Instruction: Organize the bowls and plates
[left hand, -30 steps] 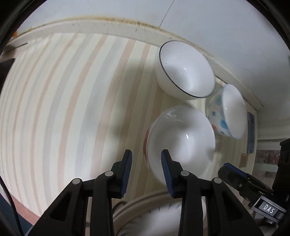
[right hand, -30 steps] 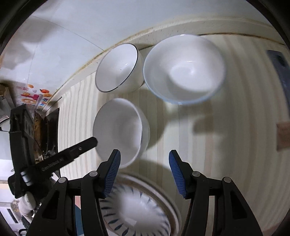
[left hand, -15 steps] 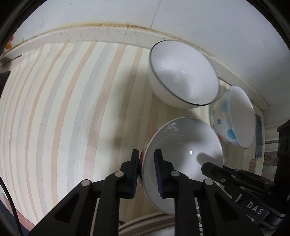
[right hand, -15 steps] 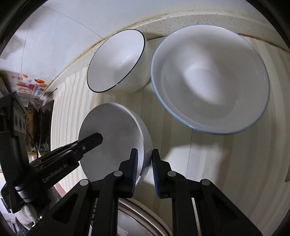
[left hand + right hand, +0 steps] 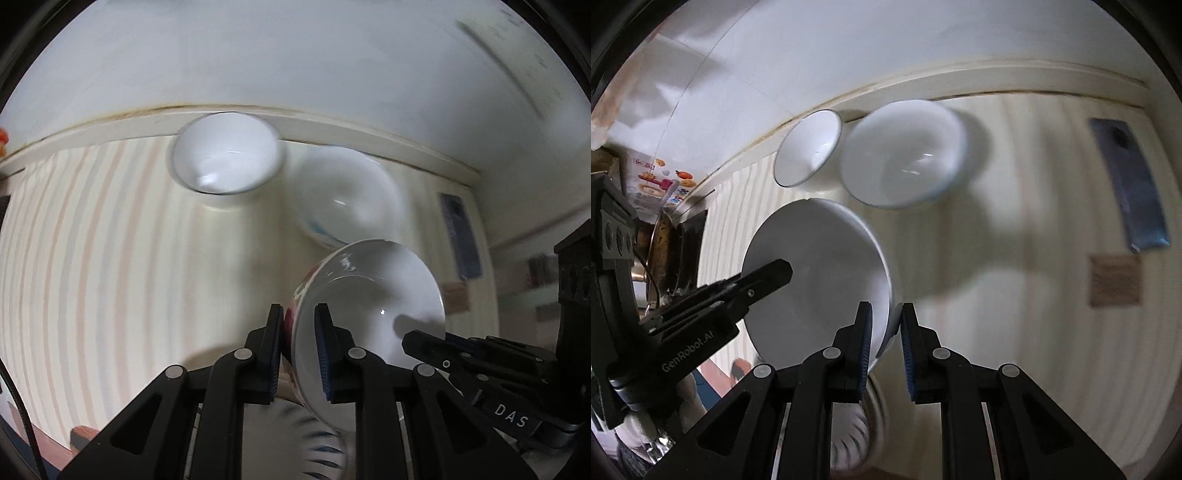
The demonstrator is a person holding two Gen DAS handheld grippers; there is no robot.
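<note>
- The left gripper (image 5: 299, 347) is clenched on the near rim of a white ceramic bowl with a red pattern on its outside (image 5: 373, 306); one pad is inside the wall, the other outside.
- This bowl appears lifted off the striped cream table mat (image 5: 92, 258), and it is tilted, with its mouth turned to the right gripper.
- Behind it, a white bowl with a thin dark rim (image 5: 225, 153) stands on the mat near the wall, and just beside that one, to the right, stands a wider white bowl with a blue rim (image 5: 347, 199).
- The right gripper (image 5: 886, 343) is clenched on the opposite rim of the same patterned bowl, so both grips carry one thing (a pull apart would strain the rim).
- To do this step well, in my judgement, both hands should move together at the same height and keep the bowl level, since the smooth glaze can slip between the pads.
- A good place is probably inside the wider bowl; the held bowl should come over its centre and go down slowly, without knocking the dark-rimmed bowl.
- Under the grippers lies a white plate with blue strokes (image 5: 849, 443); the bowl should be carried clear of it.
- The pads should let go only when the bowl rests fully.
</note>
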